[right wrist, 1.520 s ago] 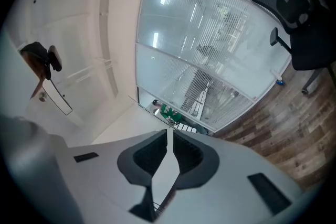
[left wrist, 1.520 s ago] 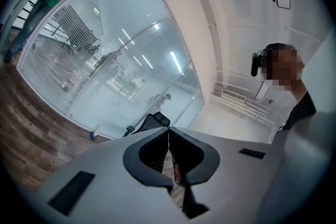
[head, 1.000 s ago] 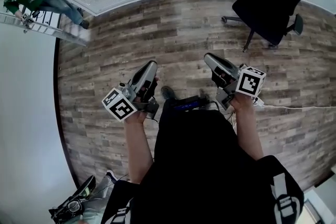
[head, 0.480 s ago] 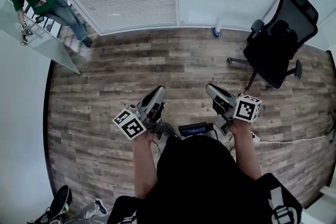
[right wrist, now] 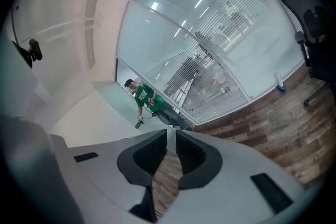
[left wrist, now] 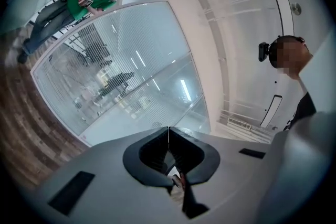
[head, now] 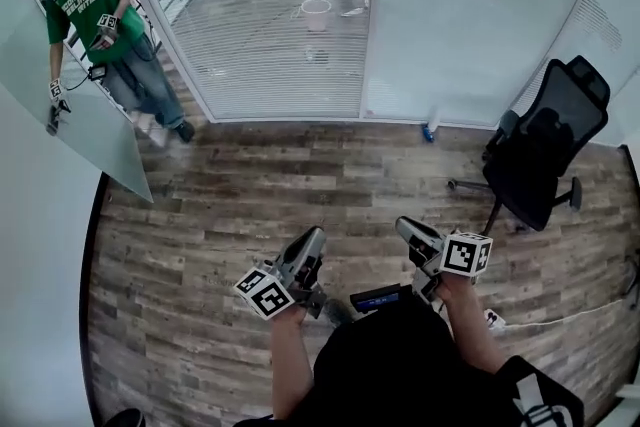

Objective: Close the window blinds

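The window blinds (head: 270, 25) hang behind a glass wall at the far side of the wood floor, their slats tilted so the room beyond shows through. They also appear in the left gripper view as blinds (left wrist: 105, 71) and in the right gripper view as blinds (right wrist: 210, 60). My left gripper (head: 316, 235) and right gripper (head: 403, 225) are held in front of my body, well short of the glass. The left gripper (left wrist: 168, 131) is shut and empty. The right gripper (right wrist: 171, 135) is also shut with nothing in it.
A black office chair (head: 545, 155) stands at the right by the glass. A small bottle (head: 431, 129) sits at the wall's foot. A person in a green shirt (head: 95, 15) stands at the left beside a glass door (head: 70, 135). A white cable (head: 560, 315) lies on the floor.
I have walked toward the glass wall, so the blinds fill more of the head view and the chair has come closer. Both grippers stay shut in front of me.
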Tool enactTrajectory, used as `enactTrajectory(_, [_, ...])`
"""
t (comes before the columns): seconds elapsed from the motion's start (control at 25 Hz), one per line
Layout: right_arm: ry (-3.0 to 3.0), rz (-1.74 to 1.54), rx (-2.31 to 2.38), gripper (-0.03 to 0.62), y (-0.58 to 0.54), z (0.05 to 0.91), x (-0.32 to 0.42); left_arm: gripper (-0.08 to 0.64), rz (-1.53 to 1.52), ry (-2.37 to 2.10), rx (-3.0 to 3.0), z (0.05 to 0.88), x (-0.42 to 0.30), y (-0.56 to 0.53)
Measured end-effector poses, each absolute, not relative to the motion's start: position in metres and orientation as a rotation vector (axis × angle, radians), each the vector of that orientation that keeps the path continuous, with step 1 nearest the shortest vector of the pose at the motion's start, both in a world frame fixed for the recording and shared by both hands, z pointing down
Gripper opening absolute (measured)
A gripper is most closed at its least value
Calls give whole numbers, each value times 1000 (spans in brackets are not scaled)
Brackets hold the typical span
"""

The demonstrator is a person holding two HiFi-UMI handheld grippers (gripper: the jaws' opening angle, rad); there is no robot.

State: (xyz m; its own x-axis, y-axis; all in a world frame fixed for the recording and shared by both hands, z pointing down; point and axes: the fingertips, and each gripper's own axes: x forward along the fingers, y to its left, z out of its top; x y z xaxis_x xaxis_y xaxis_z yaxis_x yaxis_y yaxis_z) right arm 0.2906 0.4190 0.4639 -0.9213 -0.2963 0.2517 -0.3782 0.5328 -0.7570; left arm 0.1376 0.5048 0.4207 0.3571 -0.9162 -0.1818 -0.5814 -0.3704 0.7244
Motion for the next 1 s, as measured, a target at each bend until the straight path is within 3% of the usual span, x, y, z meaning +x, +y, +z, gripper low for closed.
enactTrajectory(0.28, [-2639,1405,660,43,383,480,279,12,-765,-1267,2052,429,122,477])
enactTrajectory(0.52, [-2653,1478,536,43,327,501,219,12,-737,-1344,2011,439,76,435])
enactTrajectory(1.0, [-2764,1431,327,43,177,452,164,12,-656,-1467,2024,385,43,304])
